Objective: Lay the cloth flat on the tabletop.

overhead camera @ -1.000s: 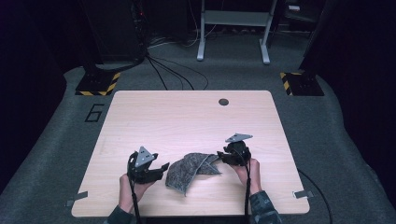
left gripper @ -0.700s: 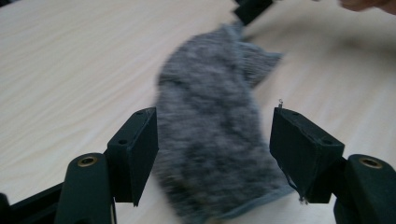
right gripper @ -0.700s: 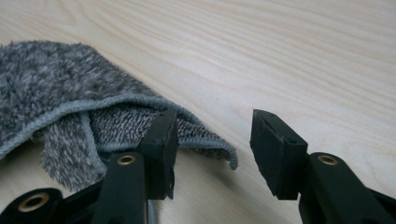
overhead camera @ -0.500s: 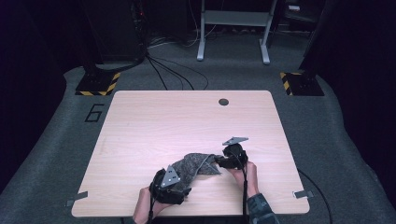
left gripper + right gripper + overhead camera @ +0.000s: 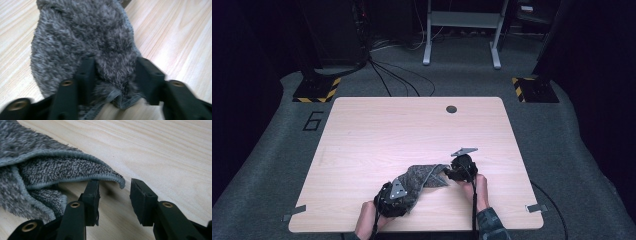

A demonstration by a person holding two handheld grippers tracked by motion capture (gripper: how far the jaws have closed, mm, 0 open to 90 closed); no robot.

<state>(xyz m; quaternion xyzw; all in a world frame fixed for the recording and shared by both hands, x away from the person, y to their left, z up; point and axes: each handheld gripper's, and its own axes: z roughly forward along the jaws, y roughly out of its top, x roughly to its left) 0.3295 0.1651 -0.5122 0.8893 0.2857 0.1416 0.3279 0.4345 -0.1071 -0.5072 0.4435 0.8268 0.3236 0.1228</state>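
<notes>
A grey fluffy cloth [image 5: 424, 176] lies crumpled near the front of the wooden table [image 5: 412, 130]. My left gripper [image 5: 393, 196] sits at the cloth's near left end. In the left gripper view the cloth [image 5: 85, 37] bulges between the jaws, which have just been closing, and my left gripper [image 5: 115, 66] presses on it from both sides. My right gripper [image 5: 458, 167] is at the cloth's right corner. In the right gripper view the hemmed corner [image 5: 75, 170] drapes over the left jaw. My right gripper [image 5: 113, 188] has just been closing, but its gap holds nothing.
A dark round hole [image 5: 451, 109] sits near the table's far edge. Tape strips [image 5: 536, 208] mark the front corners. Beyond the table are cables [image 5: 392, 75], a metal stand [image 5: 462, 30] and yellow-black striped bases [image 5: 317, 90] on grey carpet.
My left gripper moved right and toward the front edge onto the cloth's near end, and its jaws closed around the bunched fabric. The cloth has bunched up. The right gripper barely shifted.
</notes>
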